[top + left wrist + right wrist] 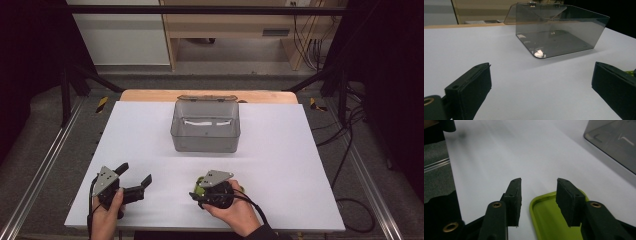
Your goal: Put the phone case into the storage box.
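A clear grey plastic box [205,136] with its lid hinged back stands at the table's middle rear; it looks empty. My left gripper [135,174] rests at the front left, jaws wide open and bare, facing the box [564,30]. In the left gripper view the left gripper [540,75] has only white table between its jaws. My right gripper [201,192] is at the front middle, low over a lime-green tray [199,186]. In the right gripper view the right gripper [539,187] is open, and the tray's [546,220] rounded rim lies between the jaws, with no contact visible.
The white table top [280,150] ends in a wooden strip [150,95] behind the box. Dark frame rails and cables run along both sides on the floor. The box corner [614,142] sits up and to the right of my right jaws.
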{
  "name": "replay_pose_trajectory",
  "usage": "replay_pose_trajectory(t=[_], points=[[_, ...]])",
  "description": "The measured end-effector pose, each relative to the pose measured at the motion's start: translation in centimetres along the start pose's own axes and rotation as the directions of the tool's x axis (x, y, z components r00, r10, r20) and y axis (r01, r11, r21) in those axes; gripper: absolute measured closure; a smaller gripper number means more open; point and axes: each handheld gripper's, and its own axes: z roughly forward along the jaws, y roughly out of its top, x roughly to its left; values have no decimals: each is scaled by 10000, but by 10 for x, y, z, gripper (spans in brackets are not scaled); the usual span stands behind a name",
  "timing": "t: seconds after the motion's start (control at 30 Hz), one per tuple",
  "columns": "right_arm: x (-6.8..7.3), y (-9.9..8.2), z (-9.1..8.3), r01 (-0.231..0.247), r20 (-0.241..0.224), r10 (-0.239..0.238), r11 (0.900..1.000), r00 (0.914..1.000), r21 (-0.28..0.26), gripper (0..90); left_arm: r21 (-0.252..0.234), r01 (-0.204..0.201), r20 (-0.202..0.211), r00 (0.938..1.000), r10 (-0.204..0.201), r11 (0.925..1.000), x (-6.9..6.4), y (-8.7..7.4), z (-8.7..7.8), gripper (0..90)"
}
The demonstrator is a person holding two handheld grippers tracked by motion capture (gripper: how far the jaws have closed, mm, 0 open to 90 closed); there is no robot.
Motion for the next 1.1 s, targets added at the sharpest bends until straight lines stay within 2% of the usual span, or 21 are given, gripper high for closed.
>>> replay_pose_trajectory(t=[0.3,0.5,0.67,0.87,1.1], points=[[4,-2,4,266,-272,-257,9991,9993,339,686,29,9,71,10000,-9,10000,0,0,1,28],[0,-5,5,422,-128,-415,9973,9991,600,715,55,18,83,10000,-19,10000,0,0,1,30],[-6,-7,6,309,105,-316,9973,9994,663,838,63,20,122,9999,-20,10000,-1,-1,2,30],[-11,-10,17,291,161,-312,9926,9994,1181,875,65,-22,179,9998,21,10000,-2,0,2,31],[-6,-9,21,476,-261,-447,9914,9987,1220,899,99,-6,169,9999,4,10000,-2,0,2,31]])
